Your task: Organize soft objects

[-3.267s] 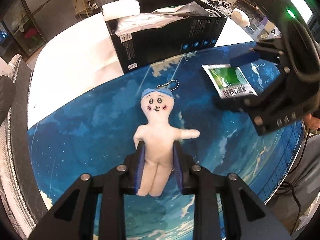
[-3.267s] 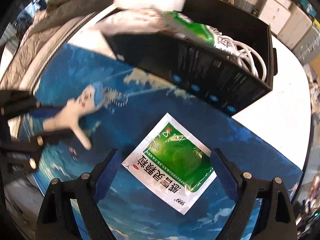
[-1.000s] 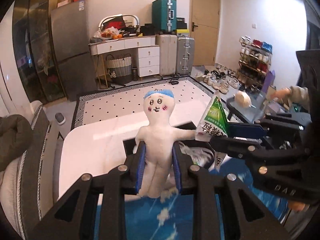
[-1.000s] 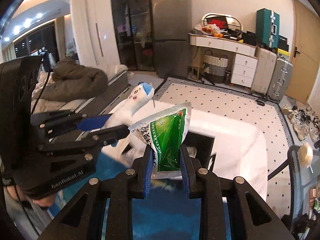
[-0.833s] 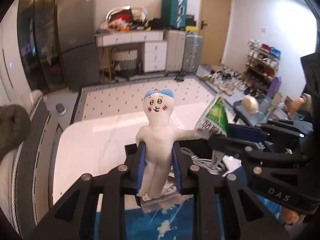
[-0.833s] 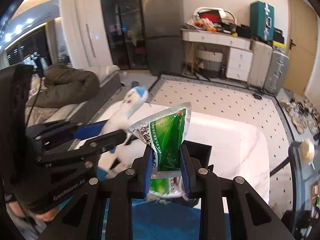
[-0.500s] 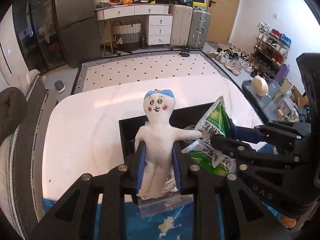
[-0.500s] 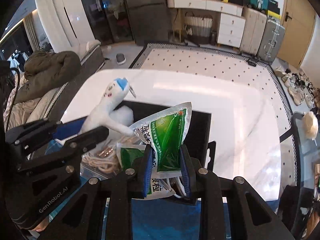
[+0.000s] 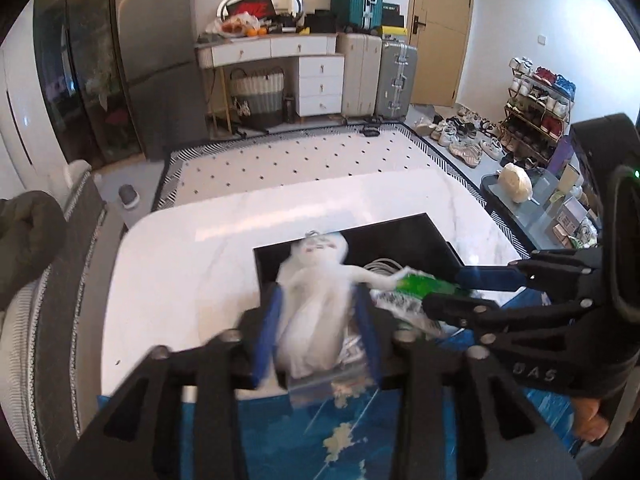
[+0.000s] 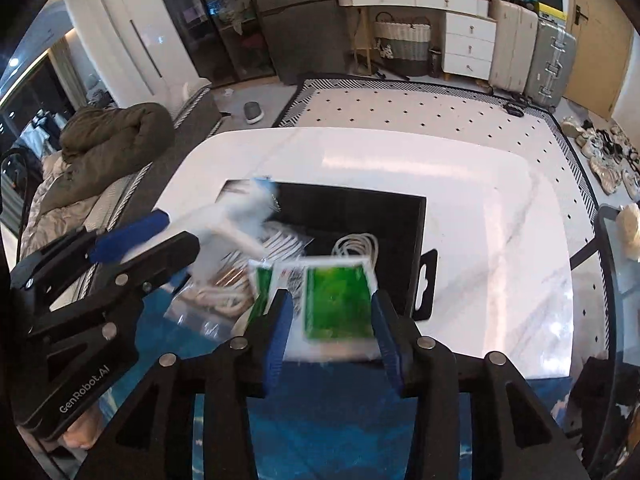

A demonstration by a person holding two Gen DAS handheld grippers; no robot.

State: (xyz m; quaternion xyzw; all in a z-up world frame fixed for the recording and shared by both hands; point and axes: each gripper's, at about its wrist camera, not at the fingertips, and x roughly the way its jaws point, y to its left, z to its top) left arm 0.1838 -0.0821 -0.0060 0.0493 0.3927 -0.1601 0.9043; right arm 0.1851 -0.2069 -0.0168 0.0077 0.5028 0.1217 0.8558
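As both my claws spread over the box [image 10: 416, 240], the doll [image 9: 316, 280] and sachet [image 10: 338, 300] drop in.

My left claw [image 9: 318, 332] is opening, the doll blurred between its pads, so it falls onto the bags below. My right claw [image 10: 330, 328] is opening too, the sachet loose between its pads, over the cable [image 10: 356, 246]. Both point steeply down, I judge so things land inside the box.
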